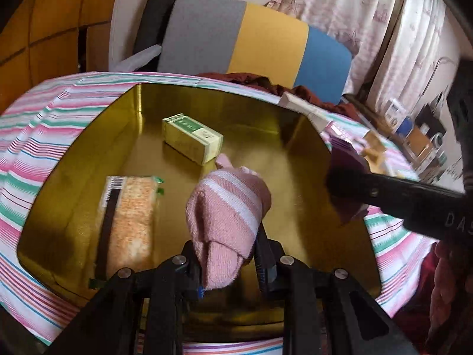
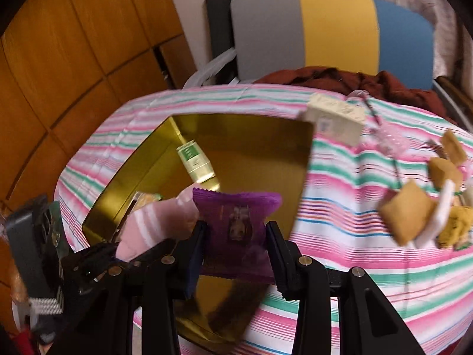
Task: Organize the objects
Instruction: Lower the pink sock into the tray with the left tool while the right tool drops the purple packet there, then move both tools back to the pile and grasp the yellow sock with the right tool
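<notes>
Black linkage of the left gripper [image 1: 229, 254] fills the bottom of the left wrist view, and its jaws are clenched on a pink sock [image 1: 227, 207] with white stripes, rolled into a bundle. That bundle is held above the open gold tin [image 1: 68, 177], over the near middle of its floor. Inside the tin two things are seen: a pale green carton [image 1: 192, 139] lying on its side toward the far wall, and a long cracker packet [image 1: 130, 224] with a barcode at its far end, lying along the left side. Both are well apart from the sock.

From the right wrist view, the right gripper [image 2: 236, 248] is seen with its jaws grasping a purple sachet [image 2: 236, 227] by its two side edges; the sachet is held upright above the near right part of the tin, just beside the sock. The tin rests on a striped cloth [image 2: 340, 236] of pink, green and white. Further right on that cloth a cream box [image 2: 334, 118] lies near the tin's far right corner, and a blurred heap of small snack packets [image 2: 425, 207] is seen well apart from the tin. Behind the table stands a chair back [image 1: 251, 41] in grey, yellow and blue, with dark red fabric [image 2: 354, 82] bunched at its base
</notes>
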